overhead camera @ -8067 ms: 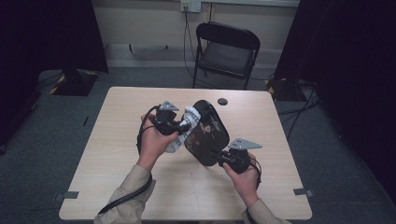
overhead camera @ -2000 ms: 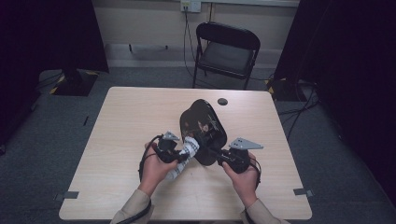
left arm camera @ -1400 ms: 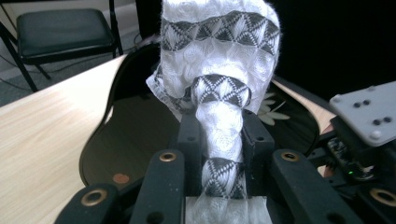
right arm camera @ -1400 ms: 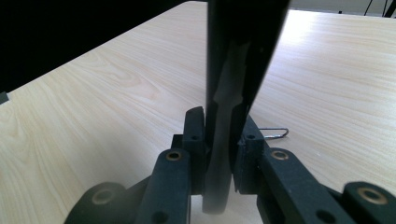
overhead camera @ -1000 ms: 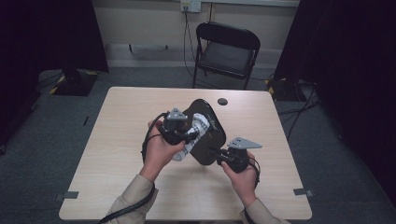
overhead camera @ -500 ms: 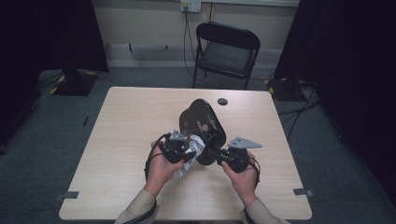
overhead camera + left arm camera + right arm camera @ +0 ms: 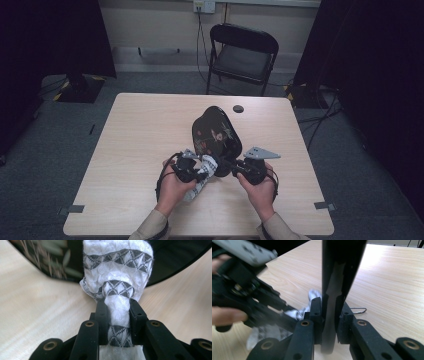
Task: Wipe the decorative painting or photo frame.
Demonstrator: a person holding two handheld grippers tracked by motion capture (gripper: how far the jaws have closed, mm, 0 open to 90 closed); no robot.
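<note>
The main risk is the tray (image 7: pixel 216 136) slipping or twisting — the right gripper (image 7: pixel 235 166) pinches only its thin near edge and holds it tilted up off the desk (image 7: pixel 130 150), so a firm push from the cloth (image 7: pixel 206 169) could, by this reading, lever the glossy rim out of the closed jaws and drop it onto the wood. A second risk is the cloth itself: the left gripper (image 7: pixel 202 167) is clamped on a bunched neck of it, and the loose tail hanging toward the lower middle of the high view could drag or snag under the tray's edge. In the left gripper view the cloth (image 7: pixel 117 287) is white with grey bands of small triangles, wadded into a knob that presses against the tray's dark lower edge. The tray is a black, lacquer-like oval with a small floral motif on its face, standing just right of centre in the high view; in the right gripper view its rim (image 7: pixel 337 277) rises edge-on between the jaws.
</note>
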